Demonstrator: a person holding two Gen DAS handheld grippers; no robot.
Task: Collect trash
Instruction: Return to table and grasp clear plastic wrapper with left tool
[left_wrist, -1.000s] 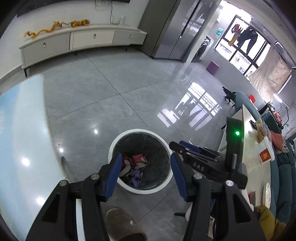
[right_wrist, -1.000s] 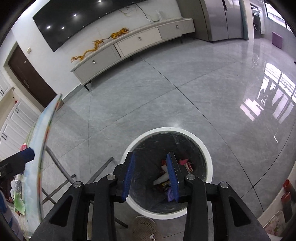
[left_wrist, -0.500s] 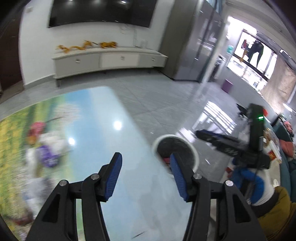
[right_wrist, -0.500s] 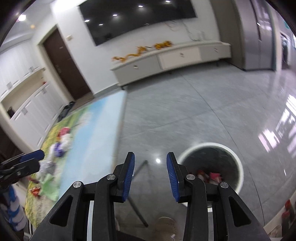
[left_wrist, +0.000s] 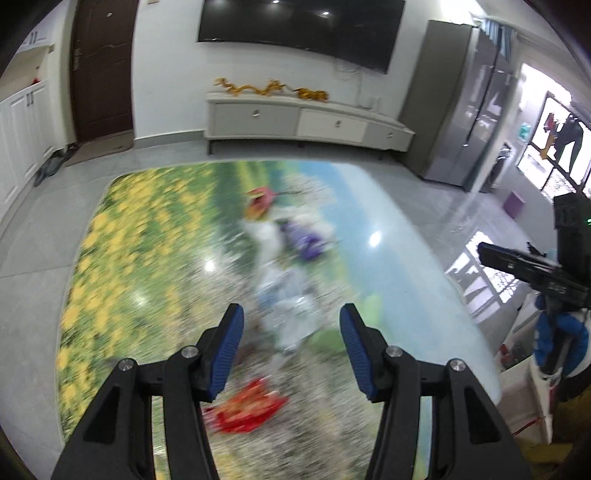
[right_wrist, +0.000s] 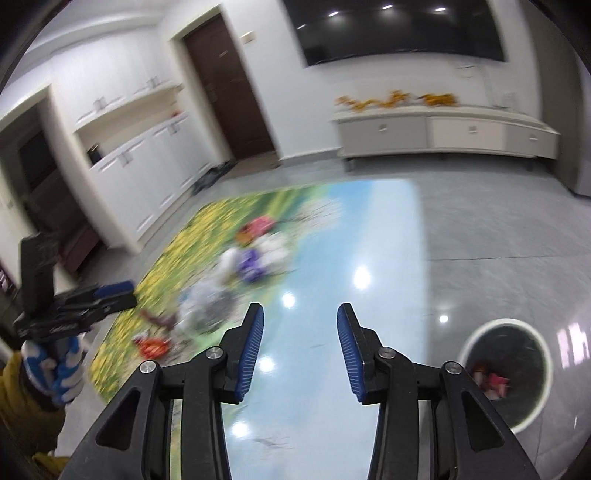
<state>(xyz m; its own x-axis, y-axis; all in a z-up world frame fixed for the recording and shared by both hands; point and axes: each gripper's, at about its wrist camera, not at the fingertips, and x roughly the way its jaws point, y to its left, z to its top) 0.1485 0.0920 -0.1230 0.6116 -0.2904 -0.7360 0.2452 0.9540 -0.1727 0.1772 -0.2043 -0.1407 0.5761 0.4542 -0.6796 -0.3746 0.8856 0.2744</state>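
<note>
Trash (right_wrist: 491, 378) lies in the bin (right_wrist: 476, 339); both grippers' fingers parted, empty, right's opening.

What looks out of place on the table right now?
Loose litter sits scattered on the printed table: a red wrapper near the front edge, blurred clear plastic, a purple scrap and a red-orange piece further back. It belongs in the bin on the floor. Both grippers are empty.
</note>
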